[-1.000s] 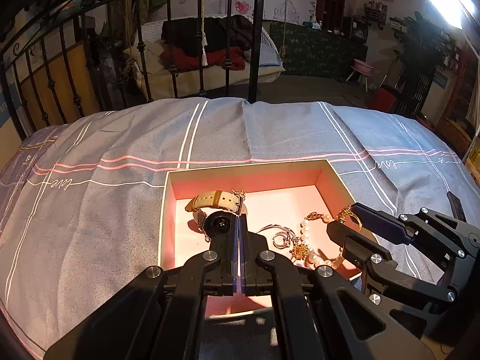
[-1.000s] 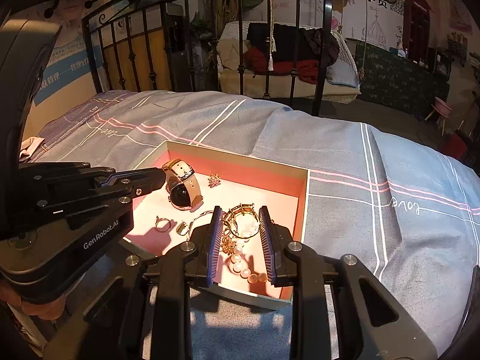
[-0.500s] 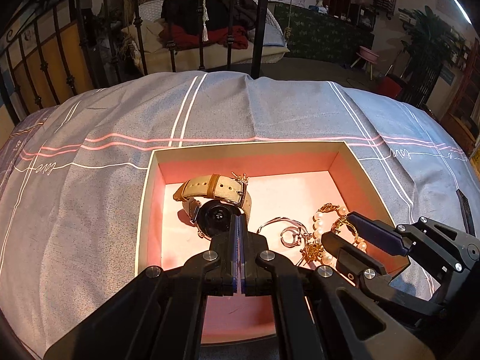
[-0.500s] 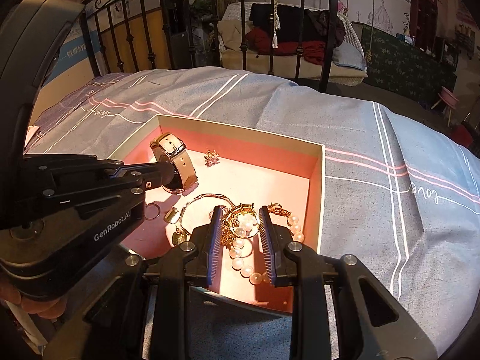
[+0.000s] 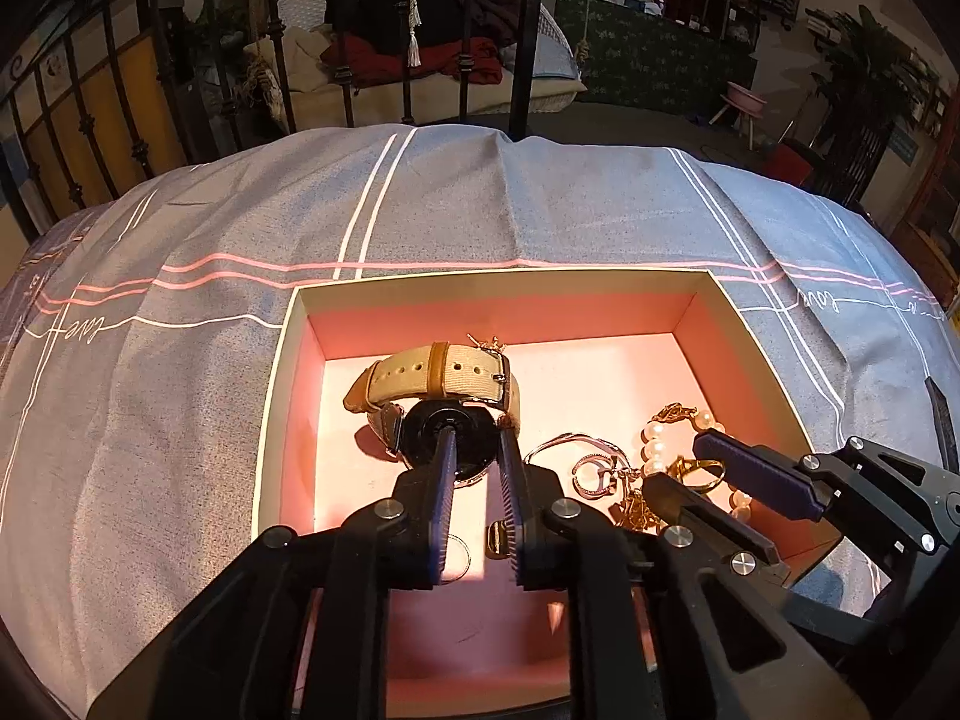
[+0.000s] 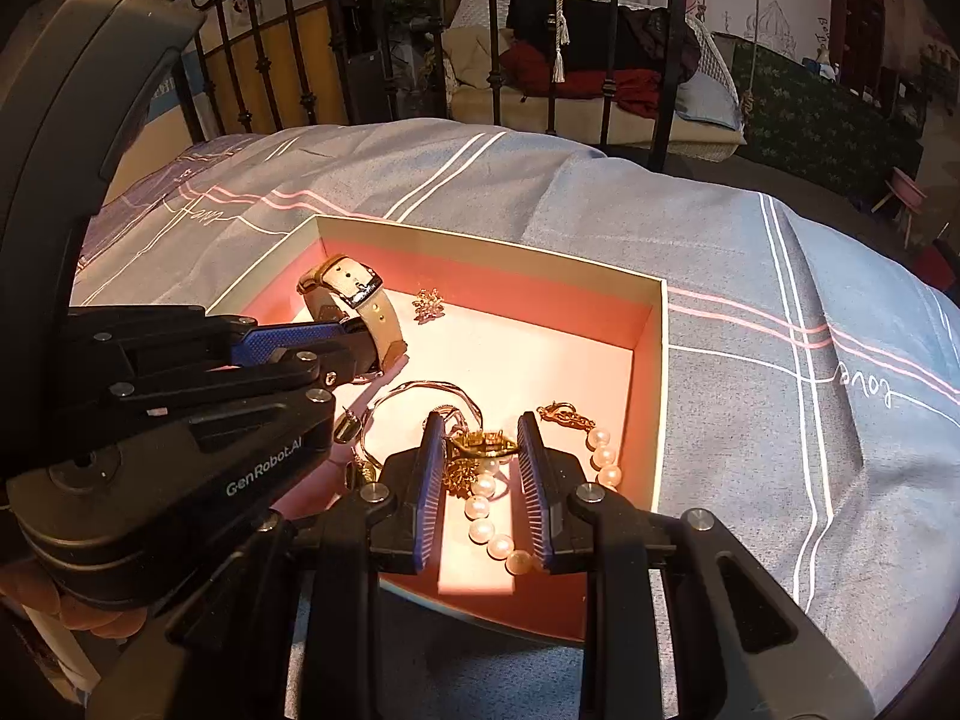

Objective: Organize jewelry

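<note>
Grey striped bedspread (image 5: pixel 480 210) covers the bed, w/ an open pink-lined box (image 5: pixel 504 282) on it. Left gripper (image 5: pixel 474 450) is over the box's left half; its jaws have just been opening and now stand slightly apart in front of the watch (image 5: pixel 444 384), tan strap, dark face, pads not pressing it. Right gripper (image 6: pixel 483 438) is over the box's near right; jaws apart, straddling the gold chain (image 6: pixel 480 444) and pearl bracelet (image 6: pixel 486 504), not clamped. Small gold brooch (image 6: pixel 428 305) lies near the far wall.
</note>
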The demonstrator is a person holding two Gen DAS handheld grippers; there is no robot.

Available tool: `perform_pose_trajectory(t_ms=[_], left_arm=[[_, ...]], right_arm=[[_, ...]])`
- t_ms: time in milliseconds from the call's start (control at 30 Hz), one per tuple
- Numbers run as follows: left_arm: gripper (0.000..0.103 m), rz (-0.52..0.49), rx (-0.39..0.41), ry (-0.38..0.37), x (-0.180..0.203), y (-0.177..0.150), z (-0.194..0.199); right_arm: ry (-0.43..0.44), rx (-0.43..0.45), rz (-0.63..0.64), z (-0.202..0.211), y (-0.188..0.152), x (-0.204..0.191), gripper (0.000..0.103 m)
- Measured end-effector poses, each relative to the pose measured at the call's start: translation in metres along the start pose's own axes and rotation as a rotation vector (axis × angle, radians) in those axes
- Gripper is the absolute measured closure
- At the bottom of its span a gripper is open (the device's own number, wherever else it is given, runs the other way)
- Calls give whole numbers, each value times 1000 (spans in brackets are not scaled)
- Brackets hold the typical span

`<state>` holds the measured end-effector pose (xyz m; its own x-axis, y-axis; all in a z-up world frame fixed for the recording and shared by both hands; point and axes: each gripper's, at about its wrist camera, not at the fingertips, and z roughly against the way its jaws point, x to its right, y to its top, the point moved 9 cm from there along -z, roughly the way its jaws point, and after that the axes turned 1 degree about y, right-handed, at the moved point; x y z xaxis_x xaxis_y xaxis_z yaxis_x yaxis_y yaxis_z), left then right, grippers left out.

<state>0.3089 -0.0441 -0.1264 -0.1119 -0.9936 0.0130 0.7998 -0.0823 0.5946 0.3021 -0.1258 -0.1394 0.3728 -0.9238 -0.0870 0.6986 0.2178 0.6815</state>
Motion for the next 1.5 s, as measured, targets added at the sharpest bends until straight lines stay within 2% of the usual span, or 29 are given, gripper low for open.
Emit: perform_pose_trajectory(t_ms=[100,167,233,300,333,367,400,433,667,800,933,1100,1233,1500], left_arm=[[75,-3,5,10,-2,1,2],[57,12,16,15,-5,3,7],[49,31,31,7,-8,5,15],[36,42,42,2,-8,4,26],[24,43,60,-5,-7,4,34],[14,42,89,-11,-6,4,43],[11,39,124,-13,-5,4,53],[7,34,164,-14,-5,2,64],[7,39,403,20,-12,-18,134],[7,42,498,41,-19,-32,163],[7,25,553,62,-22,-48,181],[7,43,582,77,-28,-60,189],[7,37,591,117,-31,-62,187],[7,40,578,104,-33,-69,182]], right_arm=[[8,6,5,3,-1,-2,76],[11,12,8,6,-2,-4,68],[9,29,14,13,-2,-6,47],[9,59,22,22,-2,-10,36],[9,80,23,28,-2,-12,22],[-1,110,21,35,-3,-13,15],[-12,148,21,43,-3,-14,9],[-23,186,23,52,-4,-15,8],[-155,445,32,116,-10,-16,6],[-197,503,1,139,-20,-12,6],[-207,544,-39,160,-32,-8,6],[-228,570,-72,174,-42,0,6],[-209,569,-96,177,-44,3,6],[-214,572,-106,177,-47,7,6]])
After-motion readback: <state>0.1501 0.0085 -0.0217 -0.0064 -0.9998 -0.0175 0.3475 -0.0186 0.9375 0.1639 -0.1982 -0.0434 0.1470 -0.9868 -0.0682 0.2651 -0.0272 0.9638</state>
